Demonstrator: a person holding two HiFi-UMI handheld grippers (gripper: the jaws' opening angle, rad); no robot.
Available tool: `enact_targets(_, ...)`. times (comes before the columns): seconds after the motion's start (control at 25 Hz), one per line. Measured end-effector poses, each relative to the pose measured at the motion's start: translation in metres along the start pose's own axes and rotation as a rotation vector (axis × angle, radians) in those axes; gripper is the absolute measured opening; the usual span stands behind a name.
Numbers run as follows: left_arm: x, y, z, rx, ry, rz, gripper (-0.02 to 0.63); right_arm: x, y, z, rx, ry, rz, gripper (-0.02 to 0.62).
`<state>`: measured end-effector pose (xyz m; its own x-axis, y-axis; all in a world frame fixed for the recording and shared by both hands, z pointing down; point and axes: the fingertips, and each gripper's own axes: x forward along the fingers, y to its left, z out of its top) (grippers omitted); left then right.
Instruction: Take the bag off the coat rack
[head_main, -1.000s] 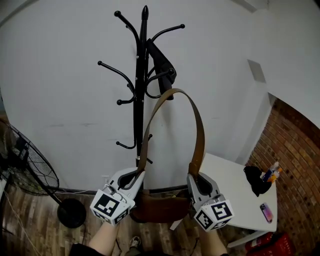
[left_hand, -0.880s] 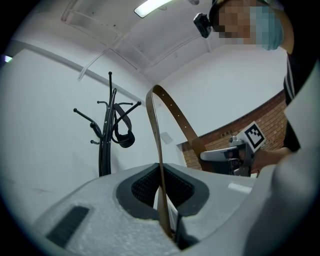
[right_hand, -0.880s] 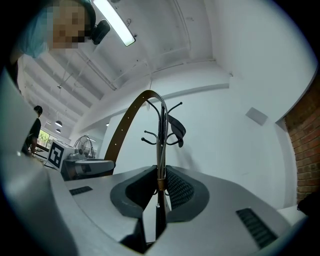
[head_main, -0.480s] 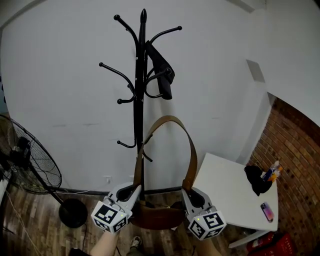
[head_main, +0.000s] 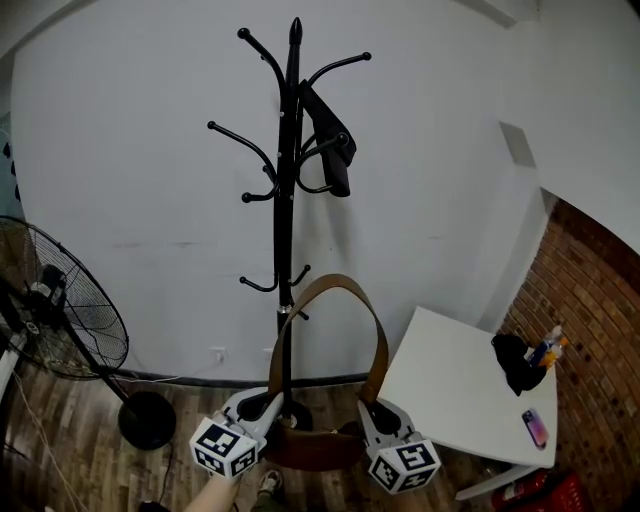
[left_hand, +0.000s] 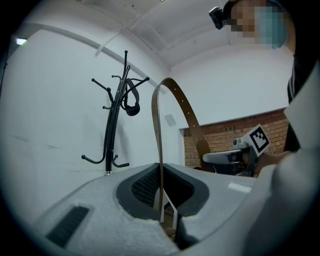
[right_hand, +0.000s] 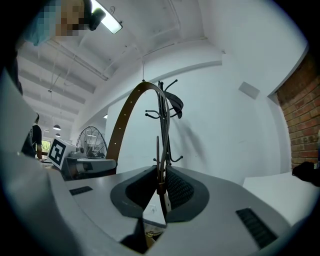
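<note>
A brown leather bag (head_main: 312, 447) hangs low between two claws, in front of the black coat rack (head_main: 290, 150) and near its foot. The left claw (head_main: 268, 402) pinches one end of the tan strap (head_main: 330, 283) and the right claw (head_main: 372, 408) pinches the other. The strap arches upright above them, seemingly clear of every hook. Both claws are equally near the bag.

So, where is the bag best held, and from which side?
By the strap, low on each leg, from below. It is a flat band in an upright arch, so left tongs and right tongs pinch its flat faces.
</note>
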<state>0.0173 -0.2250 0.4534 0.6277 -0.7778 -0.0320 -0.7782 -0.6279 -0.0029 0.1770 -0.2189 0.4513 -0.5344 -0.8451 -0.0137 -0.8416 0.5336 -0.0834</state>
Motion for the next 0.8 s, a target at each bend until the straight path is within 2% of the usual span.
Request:
enact_targets(0.4,-0.010,-0.013,-0.038,-0.063,0.066,-0.002,0.020,-0.017,0.006,-0.039,0.047,0.078,-0.021,0.051)
enact_targets(0.8,-0.019,-0.009,-0.037,-0.063,0.059,0.021,0.020,-0.015,0.013,-0.045,0.036,0.086,-0.006,0.049)
